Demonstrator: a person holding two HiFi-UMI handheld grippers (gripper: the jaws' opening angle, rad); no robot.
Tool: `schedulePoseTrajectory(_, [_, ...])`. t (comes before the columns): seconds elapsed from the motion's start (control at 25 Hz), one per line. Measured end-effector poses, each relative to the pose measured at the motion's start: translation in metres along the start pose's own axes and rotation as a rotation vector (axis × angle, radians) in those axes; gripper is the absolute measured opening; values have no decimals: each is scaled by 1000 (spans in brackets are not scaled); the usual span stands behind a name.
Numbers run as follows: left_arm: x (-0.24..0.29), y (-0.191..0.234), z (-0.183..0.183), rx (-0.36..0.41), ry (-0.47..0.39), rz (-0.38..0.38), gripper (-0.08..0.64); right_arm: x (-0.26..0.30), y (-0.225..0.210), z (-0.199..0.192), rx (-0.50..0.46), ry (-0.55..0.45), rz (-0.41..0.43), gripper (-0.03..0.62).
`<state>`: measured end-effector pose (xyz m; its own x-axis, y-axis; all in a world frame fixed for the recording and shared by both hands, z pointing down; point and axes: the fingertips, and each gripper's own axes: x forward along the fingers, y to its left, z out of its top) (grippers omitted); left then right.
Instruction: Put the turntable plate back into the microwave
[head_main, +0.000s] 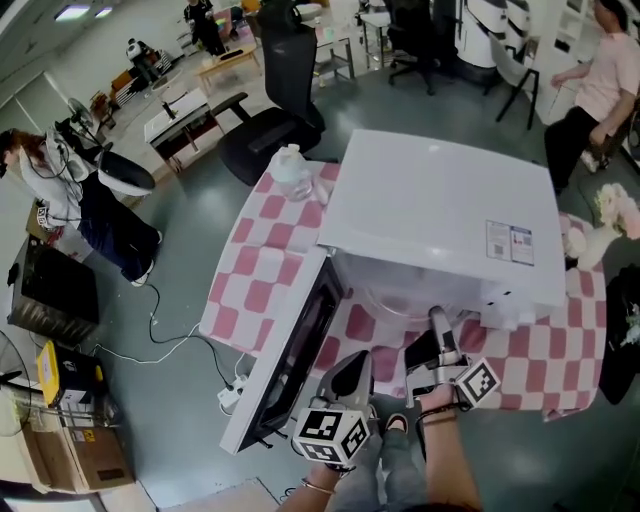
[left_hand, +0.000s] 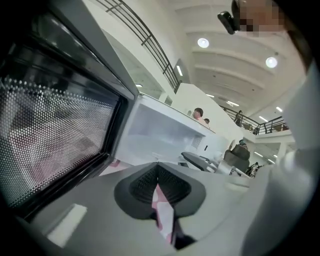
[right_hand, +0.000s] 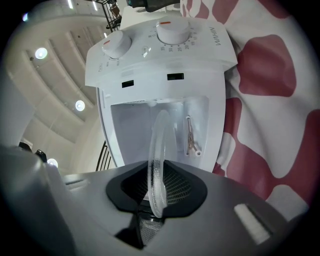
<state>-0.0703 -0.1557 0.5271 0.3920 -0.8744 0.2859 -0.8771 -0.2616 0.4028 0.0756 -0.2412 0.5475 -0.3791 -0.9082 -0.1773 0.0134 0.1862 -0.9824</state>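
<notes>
While my right gripper (right_hand: 157, 192) pinches the turntable plate (right_hand: 161, 145) at the open microwave (right_hand: 150, 55), left gripper (left_hand: 159, 187) closed empty, it's not seated yet.

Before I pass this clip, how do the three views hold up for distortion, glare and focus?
Head view: evenly lit, sharp, bowed at the edges; the white top of the microwave very bright. Left gripper view: fisheye, black corners, ceiling lamps blown out. Right gripper view: same vignette; the clear turntable plate shows only as a pale edge.
</notes>
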Motion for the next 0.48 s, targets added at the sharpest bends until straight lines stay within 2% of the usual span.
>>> schedulePoseTrajectory(0.48, [9, -3, -2, -2, 16, -12, 0, 15, -12, 12, -2, -42, -17, 67])
